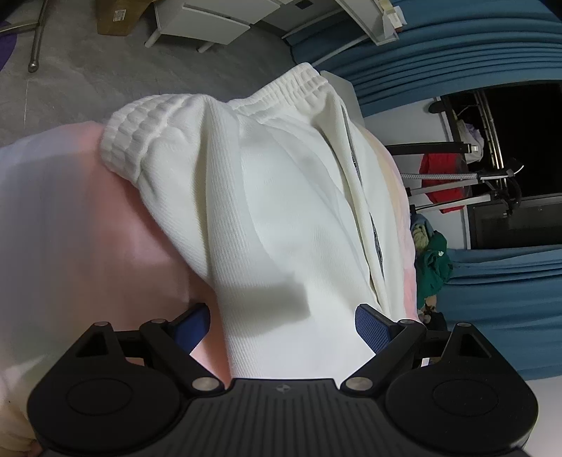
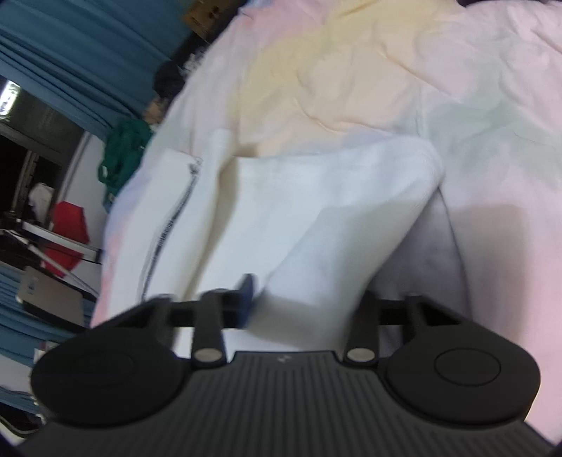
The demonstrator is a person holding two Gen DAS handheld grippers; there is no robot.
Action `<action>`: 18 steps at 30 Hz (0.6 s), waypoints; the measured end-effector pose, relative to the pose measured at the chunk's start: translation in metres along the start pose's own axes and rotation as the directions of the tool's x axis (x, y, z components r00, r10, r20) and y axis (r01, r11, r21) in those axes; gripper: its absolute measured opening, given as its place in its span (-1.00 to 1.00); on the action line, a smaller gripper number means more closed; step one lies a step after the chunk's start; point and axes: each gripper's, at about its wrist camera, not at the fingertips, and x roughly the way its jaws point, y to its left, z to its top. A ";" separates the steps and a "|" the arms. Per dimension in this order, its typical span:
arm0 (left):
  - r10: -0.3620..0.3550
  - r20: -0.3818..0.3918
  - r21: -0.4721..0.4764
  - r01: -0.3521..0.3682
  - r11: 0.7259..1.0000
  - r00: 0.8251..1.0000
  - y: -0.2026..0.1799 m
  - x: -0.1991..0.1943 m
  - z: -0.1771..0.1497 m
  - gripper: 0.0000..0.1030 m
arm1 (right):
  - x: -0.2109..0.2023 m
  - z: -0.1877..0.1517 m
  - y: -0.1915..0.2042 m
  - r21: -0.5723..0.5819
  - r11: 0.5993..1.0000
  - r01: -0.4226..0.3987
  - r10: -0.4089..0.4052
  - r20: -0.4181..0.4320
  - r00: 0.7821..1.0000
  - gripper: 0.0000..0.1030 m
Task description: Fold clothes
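A white ribbed garment (image 1: 281,193) with an elastic waistband (image 1: 140,130) lies on a pastel pink sheet (image 1: 123,246). My left gripper (image 1: 281,327) stands wide open astride its near end. The left blue pad (image 1: 191,323) is clear of the cloth, and the right one sits at its edge. In the blurred right wrist view the same white garment (image 2: 316,197) shows a zip (image 2: 168,225) along one side. My right gripper (image 2: 305,302) is shut on a raised fold of it. One blue pad (image 2: 247,298) shows; the other is hidden by cloth.
The sheet (image 2: 474,105) runs wide to the right in the right wrist view. Blue curtains (image 1: 439,52), a green clothes heap (image 1: 432,270) and a red cloth on a rack (image 1: 439,175) stand beyond the bed edge. Grey floor (image 1: 87,70) and white furniture (image 1: 210,21) lie past the waistband.
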 end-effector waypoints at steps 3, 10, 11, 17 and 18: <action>-0.004 0.000 -0.011 0.004 1.000 1.000 0.001 0.000 0.001 0.77 | -0.002 0.001 0.002 -0.004 1.000 -0.017 0.017 0.005 1.000 -0.74; 0.016 0.004 0.011 -0.016 1.000 1.000 0.000 0.000 0.002 0.69 | -0.004 0.003 -0.005 0.062 0.997 -0.054 0.052 0.022 0.998 -0.79; 0.022 0.000 0.025 -0.022 0.999 1.000 -0.001 0.000 0.001 0.67 | -0.004 0.003 -0.005 0.065 0.996 -0.054 0.053 0.023 0.998 -0.79; 0.064 -0.039 0.060 -0.061 0.996 0.997 -0.001 0.010 0.000 0.57 | -0.006 0.004 -0.002 0.062 0.996 -0.065 0.063 0.030 0.998 -0.80; 0.064 -0.037 0.056 -0.062 0.997 0.997 -0.001 0.010 0.000 0.57 | -0.006 0.004 -0.003 0.065 0.996 -0.066 0.064 0.030 0.998 -0.80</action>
